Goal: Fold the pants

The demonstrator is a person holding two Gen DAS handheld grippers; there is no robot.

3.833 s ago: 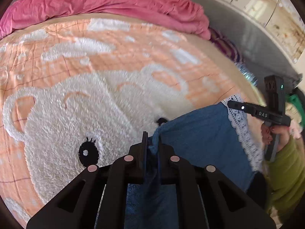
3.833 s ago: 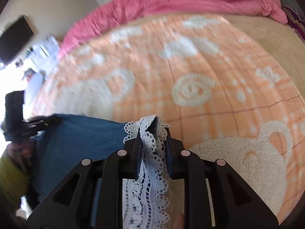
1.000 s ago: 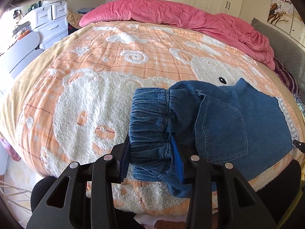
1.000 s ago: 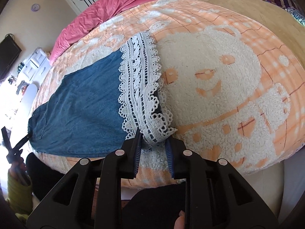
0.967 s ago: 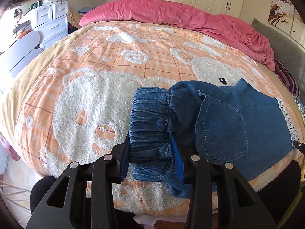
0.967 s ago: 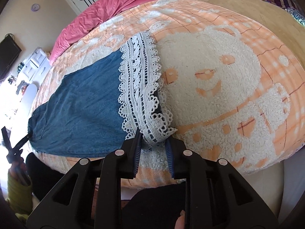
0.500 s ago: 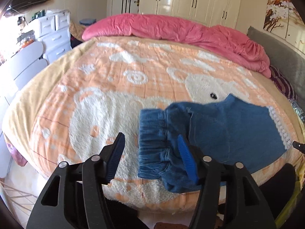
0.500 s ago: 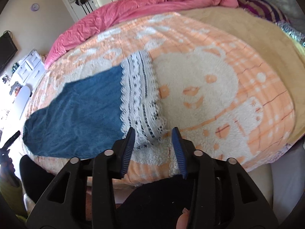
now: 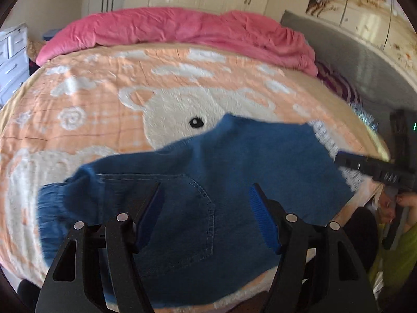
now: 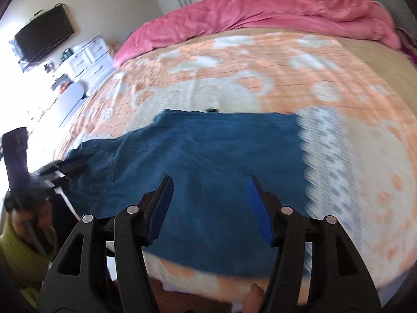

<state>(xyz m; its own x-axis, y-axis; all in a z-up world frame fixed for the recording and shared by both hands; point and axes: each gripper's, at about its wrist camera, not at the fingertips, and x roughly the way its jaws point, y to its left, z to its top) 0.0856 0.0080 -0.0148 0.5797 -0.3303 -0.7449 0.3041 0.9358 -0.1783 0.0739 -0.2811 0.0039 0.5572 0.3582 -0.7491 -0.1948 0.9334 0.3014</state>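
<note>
Blue denim pants (image 9: 234, 161) lie flat on the bed near its front edge, with an elastic waistband (image 9: 54, 208) at the left and a white lace hem (image 9: 328, 140) at the right. A back pocket (image 9: 187, 208) faces up. My left gripper (image 9: 206, 203) is open and empty above the pocket. My right gripper (image 10: 208, 200) is open and empty above the pants (image 10: 208, 156), left of the lace hem (image 10: 328, 156). Each gripper shows in the other's view: the right one (image 9: 375, 169) and the left one (image 10: 62, 169).
The pants lie on an orange bear-print blanket (image 9: 104, 99). A pink duvet (image 9: 182, 31) is bunched along the far side. A grey headboard (image 9: 351, 57) is at the right, white drawers (image 10: 88, 52) and a wall TV (image 10: 44, 36) at the left.
Both grippers have opened wider and let go of the pants, the left off the waistband, the right off the lace hem. Both have swung inward over the middle of the pants.
</note>
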